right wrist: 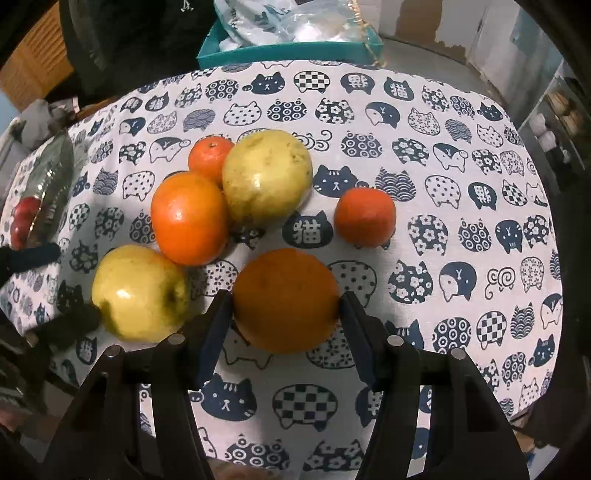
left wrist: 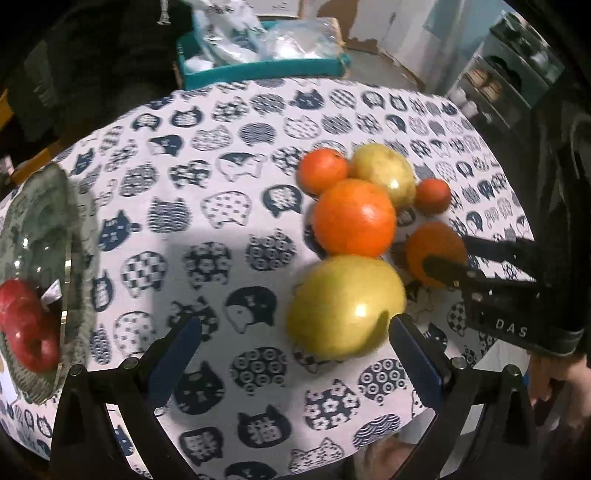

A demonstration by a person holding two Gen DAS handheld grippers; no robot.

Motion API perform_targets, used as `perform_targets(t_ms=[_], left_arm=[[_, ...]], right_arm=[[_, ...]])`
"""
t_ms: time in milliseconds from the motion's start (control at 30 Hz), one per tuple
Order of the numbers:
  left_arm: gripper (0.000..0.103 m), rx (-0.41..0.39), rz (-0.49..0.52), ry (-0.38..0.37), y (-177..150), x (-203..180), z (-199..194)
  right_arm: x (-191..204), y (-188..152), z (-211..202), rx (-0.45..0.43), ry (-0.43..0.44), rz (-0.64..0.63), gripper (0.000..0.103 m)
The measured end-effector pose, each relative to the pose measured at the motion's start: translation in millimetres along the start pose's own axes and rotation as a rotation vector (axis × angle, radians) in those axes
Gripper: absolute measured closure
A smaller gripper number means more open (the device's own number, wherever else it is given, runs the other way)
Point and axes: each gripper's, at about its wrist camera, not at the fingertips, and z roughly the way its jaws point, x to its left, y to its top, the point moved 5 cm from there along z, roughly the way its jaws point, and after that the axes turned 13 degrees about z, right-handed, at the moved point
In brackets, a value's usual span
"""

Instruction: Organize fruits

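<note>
**Right tongs clamped on an orange, left tongs wide over the yellow apple**

Down on the worktop (right wrist: 480,350), under its cat-print cloth (left wrist: 221,221). Right tongs (right wrist: 284,314) gripping the near orange (right wrist: 286,299), one pad pressed on each flank, fruit low on the cloth. No earlier view here, so nothing on how that grip came about. Left tongs (left wrist: 295,336) spread apart, holding nothing, with the near yellow apple (left wrist: 345,306) just beyond and between the tips, right pad close to its skin. Behind it, a big orange (right wrist: 189,218) touching a second yellow apple (right wrist: 267,177), and a small mandarin (right wrist: 209,157) tucked against both at the back. Another small mandarin (right wrist: 365,217) alone to the right, apart from the cluster. Far left, a glass bowl (left wrist: 55,206) at the worktop's edge with red apples (left wrist: 26,325) inside. At the far side, a teal box (right wrist: 288,51) stuffed with plastic bags (right wrist: 280,18).
</note>
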Motion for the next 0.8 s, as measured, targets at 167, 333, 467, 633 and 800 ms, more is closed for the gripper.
perform_targets(t_ms=[167,333,467,633,800], left_arm=[[0.001,0.025,0.018,-0.002,3,-12,12],[0.001,0.051,-0.008,-0.025,4,-16,28],[0.001,0.068,-0.006,-0.03,7,-21,38],[0.006,0.094,-0.014,-0.046,9,-25,48],[0.017,0.104,-0.001,-0.031,10,-23,52]], right_arm=[[-2,3,1,-0.017,0.022,0.021,0.042],[-7,7,2,-0.012,0.053,0.048,0.04],[-8,5,6,0.008,0.077,0.058,0.037],[-10,6,10,0.017,0.114,0.082,0.037],[-13,10,14,0.029,0.138,0.104,0.037]])
